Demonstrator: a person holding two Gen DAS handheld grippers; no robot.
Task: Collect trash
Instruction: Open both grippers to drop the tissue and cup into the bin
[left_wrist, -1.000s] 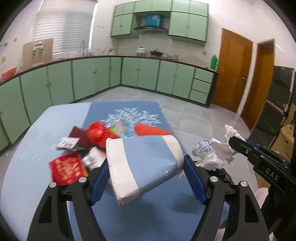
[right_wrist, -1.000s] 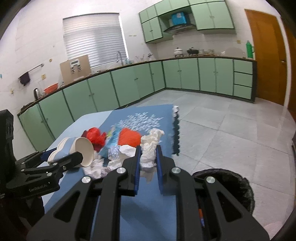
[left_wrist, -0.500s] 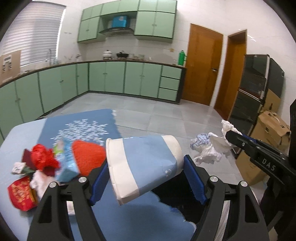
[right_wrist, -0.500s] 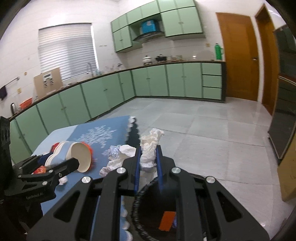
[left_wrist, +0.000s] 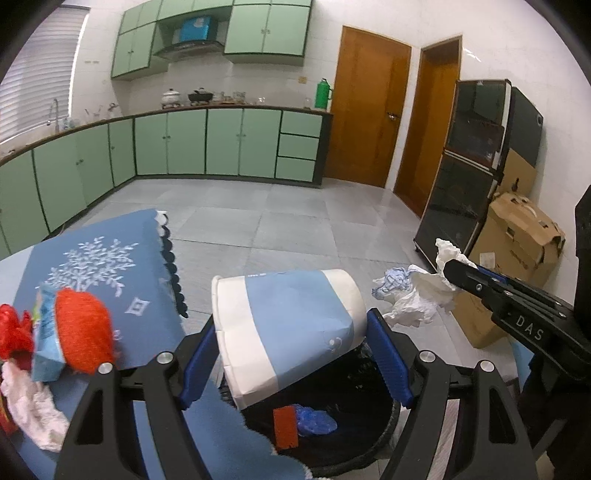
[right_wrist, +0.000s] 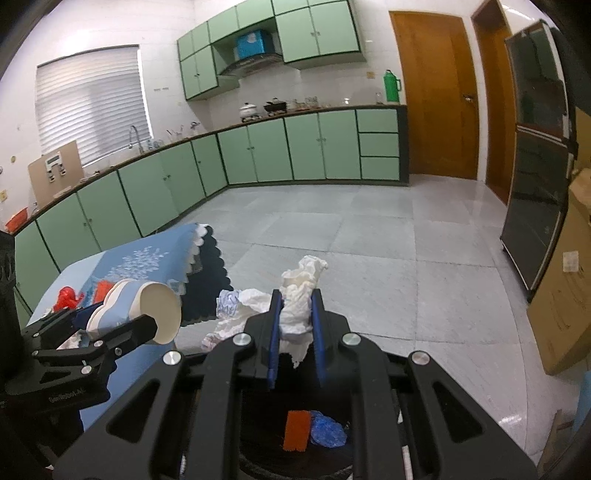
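Note:
My left gripper (left_wrist: 291, 328) is shut on a blue-and-white paper cup (left_wrist: 288, 325) lying sideways between its blue pads, held over a black trash bin (left_wrist: 354, 435). In the right wrist view the same cup (right_wrist: 136, 310) shows at the left. My right gripper (right_wrist: 295, 306) is shut on a wad of crumpled white tissue (right_wrist: 301, 291), also above the bin (right_wrist: 314, 439). Inside the bin lie an orange scrap (right_wrist: 295, 430) and a blue wrapper (right_wrist: 327, 432). More trash stays on the table: a red-orange wrapper (left_wrist: 81, 332), a blue packet (left_wrist: 46, 332) and white tissue (left_wrist: 29, 413).
The blue tablecloth (left_wrist: 99, 266) with a white snowflake print hangs over the table edge beside the bin. Cardboard boxes (left_wrist: 517, 251) and a dark glass cabinet (left_wrist: 472, 184) stand at the right. Green kitchen cabinets (right_wrist: 295, 151) line the far wall across open tiled floor.
Both grippers have swung right, away from the table, keeping their loads. The trash pile has slid to the left of view and the black bin has come in under both grippers.

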